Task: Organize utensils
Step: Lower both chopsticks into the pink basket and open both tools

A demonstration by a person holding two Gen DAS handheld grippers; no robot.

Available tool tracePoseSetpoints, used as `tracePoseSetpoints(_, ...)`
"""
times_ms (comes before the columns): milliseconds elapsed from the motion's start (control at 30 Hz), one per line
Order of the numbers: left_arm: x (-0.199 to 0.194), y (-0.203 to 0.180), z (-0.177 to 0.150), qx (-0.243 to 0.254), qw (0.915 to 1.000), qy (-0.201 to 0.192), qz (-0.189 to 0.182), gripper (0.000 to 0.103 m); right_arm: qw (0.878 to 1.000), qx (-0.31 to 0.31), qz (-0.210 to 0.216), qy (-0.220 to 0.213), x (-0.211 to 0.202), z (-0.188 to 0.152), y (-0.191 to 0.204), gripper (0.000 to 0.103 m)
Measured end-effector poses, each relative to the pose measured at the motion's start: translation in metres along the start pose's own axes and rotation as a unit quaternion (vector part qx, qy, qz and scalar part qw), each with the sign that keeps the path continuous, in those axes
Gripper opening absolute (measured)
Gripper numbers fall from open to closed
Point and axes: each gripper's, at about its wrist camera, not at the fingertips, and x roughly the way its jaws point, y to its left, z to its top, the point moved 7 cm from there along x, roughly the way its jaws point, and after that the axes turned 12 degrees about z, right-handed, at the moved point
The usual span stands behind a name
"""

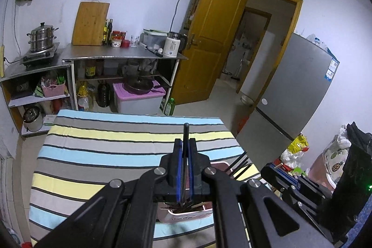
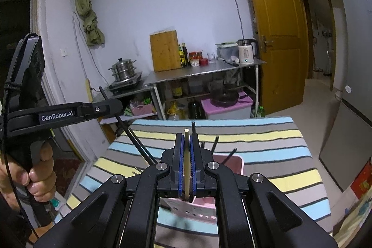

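My left gripper (image 1: 185,143) is shut on a thin black utensil handle (image 1: 186,131) that sticks up past its fingertips. Under it stands a pink utensil holder (image 1: 186,216) with dark chopsticks (image 1: 239,162) leaning out of it. My right gripper (image 2: 186,137) is shut on a pale cream chopstick (image 2: 186,155), above the same pink holder (image 2: 232,162), where several black sticks (image 2: 215,143) stand. In the right wrist view a hand (image 2: 39,173) holds the left gripper (image 2: 117,106) at the left, and the long black utensil (image 2: 132,134) slants down from it toward the holder.
The holder sits on a table with a striped cloth (image 1: 93,155). Beyond it are steel kitchen shelves (image 1: 125,55) with a steamer pot, a cutting board and a kettle. A yellow door (image 1: 214,38) stands open, and a grey fridge (image 1: 297,90) is at the right.
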Motion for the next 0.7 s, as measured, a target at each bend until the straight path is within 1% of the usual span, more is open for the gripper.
tracePoseSetpoints(367, 0.039, 0.000, -0.038, 0.007, 0.9986, 0.053, 0.003, 0.005, 0.999, 0.012, -0.004, 0.036, 0.023, -0.029, -0.011, 0.005)
tracePoseSetpoints(500, 0.042, 0.000, -0.044, 0.011, 0.9982, 0.059, 0.004, 0.005, 0.999, 0.021, -0.003, 0.050, 0.030, -0.040, -0.016, 0.005)
tracePoseSetpoints(600, 0.042, -0.001, -0.048, 0.015, 0.9980, 0.061, 0.008, 0.005, 0.999, 0.025, -0.005, 0.047, 0.029, -0.042, -0.019, 0.006)
tracePoseSetpoints(700, 0.043, 0.000, -0.049, 0.013, 0.9978, 0.063, 0.014, 0.009, 0.998, 0.025, -0.008, 0.054, 0.028, -0.042, -0.022, 0.006)
